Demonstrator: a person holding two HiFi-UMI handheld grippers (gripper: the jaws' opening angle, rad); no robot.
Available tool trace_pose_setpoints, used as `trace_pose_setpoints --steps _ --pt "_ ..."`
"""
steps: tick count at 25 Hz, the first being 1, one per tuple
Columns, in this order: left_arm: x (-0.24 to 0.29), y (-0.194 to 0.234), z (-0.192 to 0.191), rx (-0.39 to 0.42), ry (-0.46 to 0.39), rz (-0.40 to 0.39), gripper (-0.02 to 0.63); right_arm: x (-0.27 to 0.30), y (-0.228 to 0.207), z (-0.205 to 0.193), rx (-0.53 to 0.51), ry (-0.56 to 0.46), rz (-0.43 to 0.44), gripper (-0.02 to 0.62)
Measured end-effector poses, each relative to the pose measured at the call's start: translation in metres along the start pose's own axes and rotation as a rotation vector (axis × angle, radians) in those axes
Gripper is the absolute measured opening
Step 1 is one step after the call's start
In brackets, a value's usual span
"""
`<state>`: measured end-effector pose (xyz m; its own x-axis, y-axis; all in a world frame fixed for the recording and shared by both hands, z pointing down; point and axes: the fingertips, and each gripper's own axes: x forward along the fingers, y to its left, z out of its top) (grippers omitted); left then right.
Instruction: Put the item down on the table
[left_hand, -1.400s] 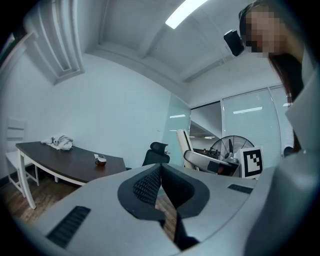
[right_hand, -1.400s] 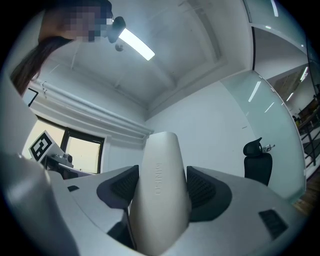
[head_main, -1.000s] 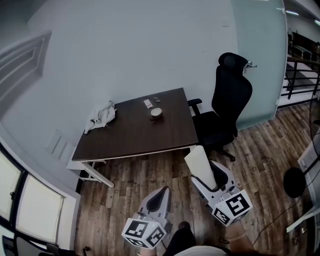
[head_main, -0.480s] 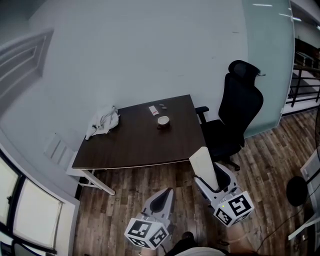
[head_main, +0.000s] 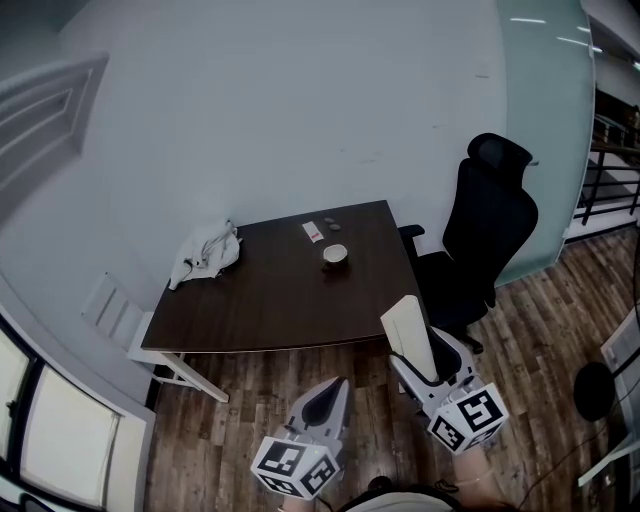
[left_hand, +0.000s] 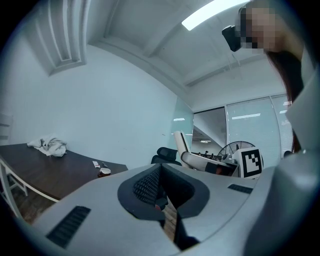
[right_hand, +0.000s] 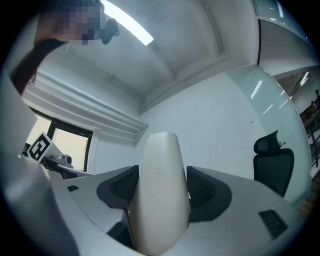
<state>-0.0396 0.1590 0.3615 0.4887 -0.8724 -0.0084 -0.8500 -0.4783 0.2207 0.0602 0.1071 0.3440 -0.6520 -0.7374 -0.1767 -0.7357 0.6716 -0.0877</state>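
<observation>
My right gripper (head_main: 424, 360) is shut on a tall off-white oblong item (head_main: 408, 335) that stands upright between its jaws, over the wooden floor just off the front right corner of the dark brown table (head_main: 270, 300). In the right gripper view the item (right_hand: 160, 185) fills the gap between the black pads. My left gripper (head_main: 324, 398) hangs lower left of it, also over the floor, shut with nothing in it. The left gripper view shows the table (left_hand: 30, 167) off to the left.
A crumpled white cloth (head_main: 207, 252) lies at the table's far left corner. A small cup (head_main: 335, 255) and a small card (head_main: 313, 232) sit near its far right. A black office chair (head_main: 485, 235) stands right of the table, by a frosted glass panel (head_main: 545, 120).
The table and chair have slid right and down in the head view as the view shifted. Both grippers keep their places in it, the right still holding the item.
</observation>
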Motion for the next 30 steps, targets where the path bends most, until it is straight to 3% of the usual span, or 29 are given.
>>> trace_pose_setpoints --steps 15,30 --pt "0.026 0.043 0.014 0.002 0.01 -0.037 0.018 0.051 -0.003 -0.003 -0.031 0.01 -0.011 0.304" --pt "0.097 0.101 0.022 0.016 0.022 -0.03 0.018 0.133 -0.054 -0.022 -0.038 0.021 -0.008 0.304"
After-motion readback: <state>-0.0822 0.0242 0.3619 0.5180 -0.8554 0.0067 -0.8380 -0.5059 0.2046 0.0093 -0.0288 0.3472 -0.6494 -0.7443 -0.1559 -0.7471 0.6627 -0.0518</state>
